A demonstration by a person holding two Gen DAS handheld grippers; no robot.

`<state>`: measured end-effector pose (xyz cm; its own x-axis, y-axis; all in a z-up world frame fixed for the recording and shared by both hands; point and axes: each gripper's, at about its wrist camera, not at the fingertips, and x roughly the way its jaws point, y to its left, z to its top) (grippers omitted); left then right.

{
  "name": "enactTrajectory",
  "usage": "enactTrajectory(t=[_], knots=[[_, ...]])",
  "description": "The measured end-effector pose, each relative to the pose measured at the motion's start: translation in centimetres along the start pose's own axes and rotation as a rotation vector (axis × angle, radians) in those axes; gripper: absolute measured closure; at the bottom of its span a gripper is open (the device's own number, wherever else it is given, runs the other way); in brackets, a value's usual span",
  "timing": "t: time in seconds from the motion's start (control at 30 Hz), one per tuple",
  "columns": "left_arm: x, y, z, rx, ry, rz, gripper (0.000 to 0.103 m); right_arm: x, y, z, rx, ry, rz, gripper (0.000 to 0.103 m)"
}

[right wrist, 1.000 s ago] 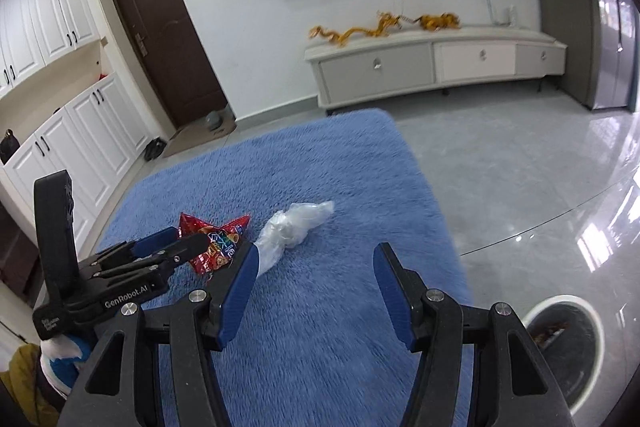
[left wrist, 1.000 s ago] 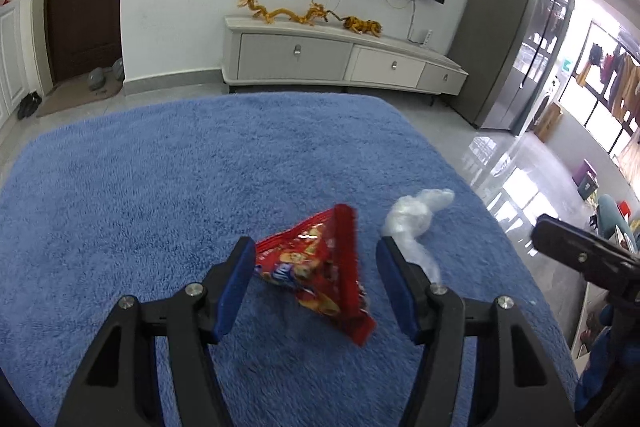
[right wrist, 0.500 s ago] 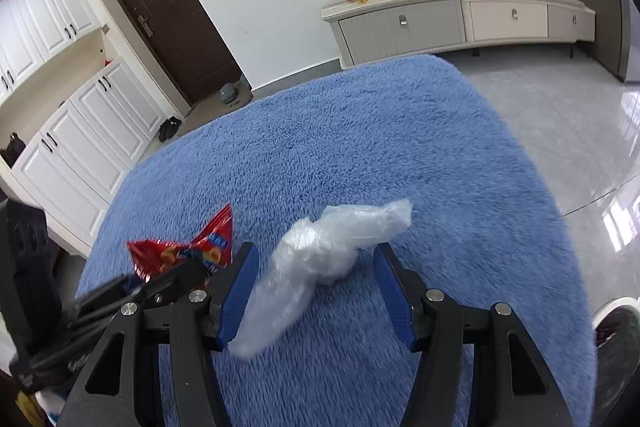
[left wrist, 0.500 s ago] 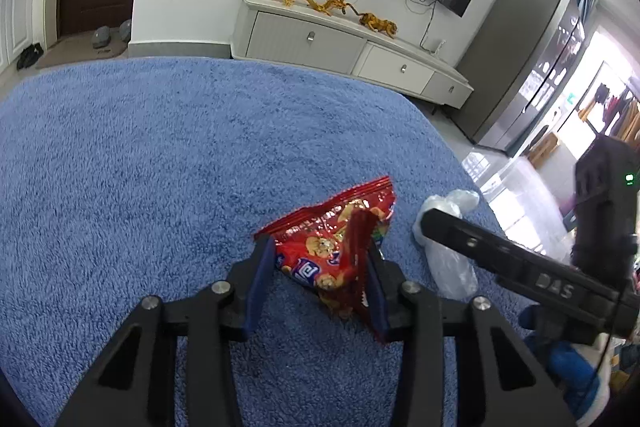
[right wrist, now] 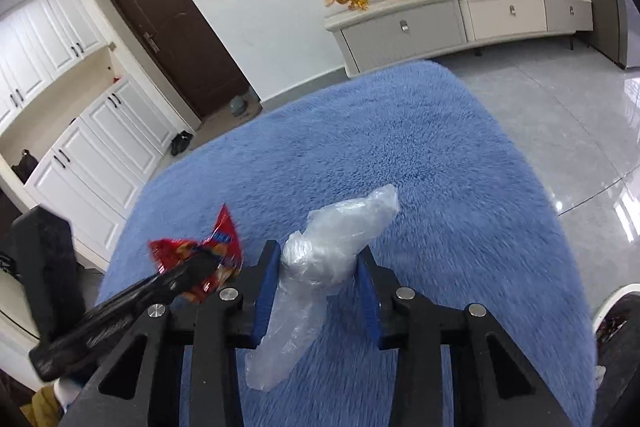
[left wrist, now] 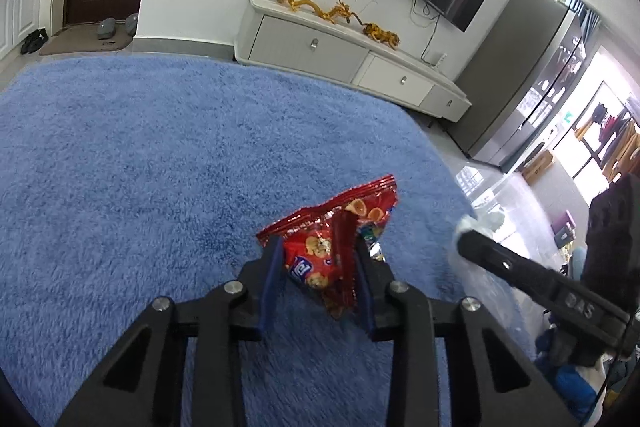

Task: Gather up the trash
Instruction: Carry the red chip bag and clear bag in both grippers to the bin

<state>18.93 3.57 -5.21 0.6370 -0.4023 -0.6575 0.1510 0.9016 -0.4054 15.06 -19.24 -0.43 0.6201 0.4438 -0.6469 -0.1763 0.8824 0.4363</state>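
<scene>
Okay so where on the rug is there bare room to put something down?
The blue rug lies bare from the tools out to the TV cabinet and door. It's crowded only up close, where the left tool grips the red snack bag and the right tool the clear plastic bag.

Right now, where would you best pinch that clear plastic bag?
At its bunched middle, coming along the rug toward the TV wall, as the right tongs do. There the clear plastic bag is thick and crumpled; its thin ends would slip.

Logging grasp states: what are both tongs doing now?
Left tongs: shut on the red snack bag.
Right tongs: shut on the clear plastic bag.
</scene>
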Motion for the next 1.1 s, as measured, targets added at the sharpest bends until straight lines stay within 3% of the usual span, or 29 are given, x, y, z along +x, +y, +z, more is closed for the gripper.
enactTrajectory(t=[0.33,0.73,0.9,1.1], knots=[[-8.8,-2.2,-1.3,-0.016,-0.086,-0.055,0.081,-10.8,2.2,-1.9,-0.012,-0.139,0.01,0.068],[-19.2,-7.7,-3.3,0.069,-0.195,-0.115,0.081,-22.8,4.7,-5.1,-0.059,-0.335,-0.017,0.068],[-20.8,-11.5,-3.6,0.11,-0.205,-0.161,0.081,-26.6,4.2,-6.3,-0.06,-0.401,-0.059,0.068],[-19.7,-16.9,-4.0,0.174,-0.169,-0.215,0.081,-29.1,1.1,-7.6,-0.048,-0.437,-0.21,0.068]])
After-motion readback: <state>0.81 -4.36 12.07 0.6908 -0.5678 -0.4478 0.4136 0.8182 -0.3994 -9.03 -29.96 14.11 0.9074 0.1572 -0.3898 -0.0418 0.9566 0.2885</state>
